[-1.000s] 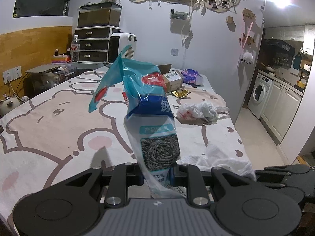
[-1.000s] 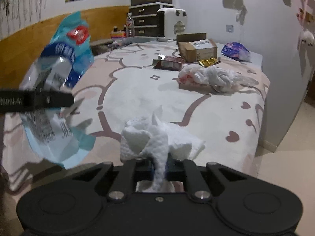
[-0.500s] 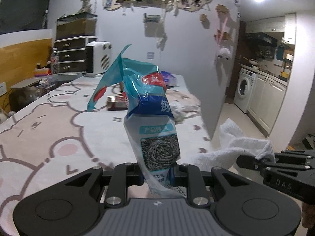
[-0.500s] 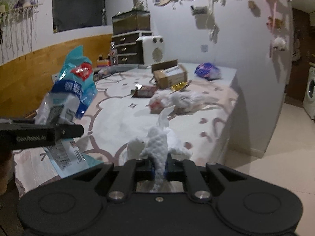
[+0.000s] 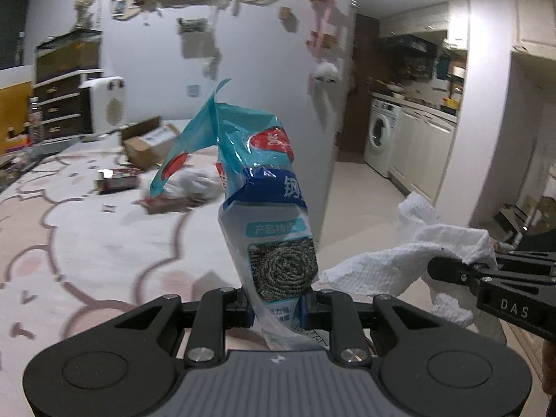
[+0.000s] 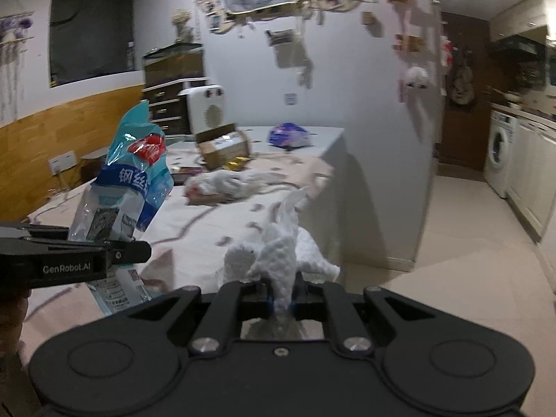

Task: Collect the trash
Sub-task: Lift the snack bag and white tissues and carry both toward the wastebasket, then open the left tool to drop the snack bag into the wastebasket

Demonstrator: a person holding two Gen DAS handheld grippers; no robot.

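My left gripper (image 5: 274,307) is shut on a blue and clear plastic scourer bag (image 5: 267,215) and holds it upright in the air; the bag also shows at the left of the right wrist view (image 6: 132,187). My right gripper (image 6: 282,293) is shut on a crumpled white paper towel (image 6: 278,250), also seen at the right of the left wrist view (image 5: 427,243). Both are lifted off the bed (image 5: 104,243). More trash lies on the bed: a white plastic bag (image 6: 229,184), a cardboard box (image 6: 222,147), a purple wrapper (image 6: 288,137).
The bed's corner (image 6: 333,170) meets a white wall (image 6: 365,104). Tiled floor (image 6: 469,243) opens to the right toward a washing machine (image 6: 498,156) and white cabinets. A white heater (image 6: 205,109) and drawers stand behind the bed.
Both grippers have swung to the right, away from the bed, each carrying its item. The paper towel has lifted off the bed. The kitchen and floor have come into view.
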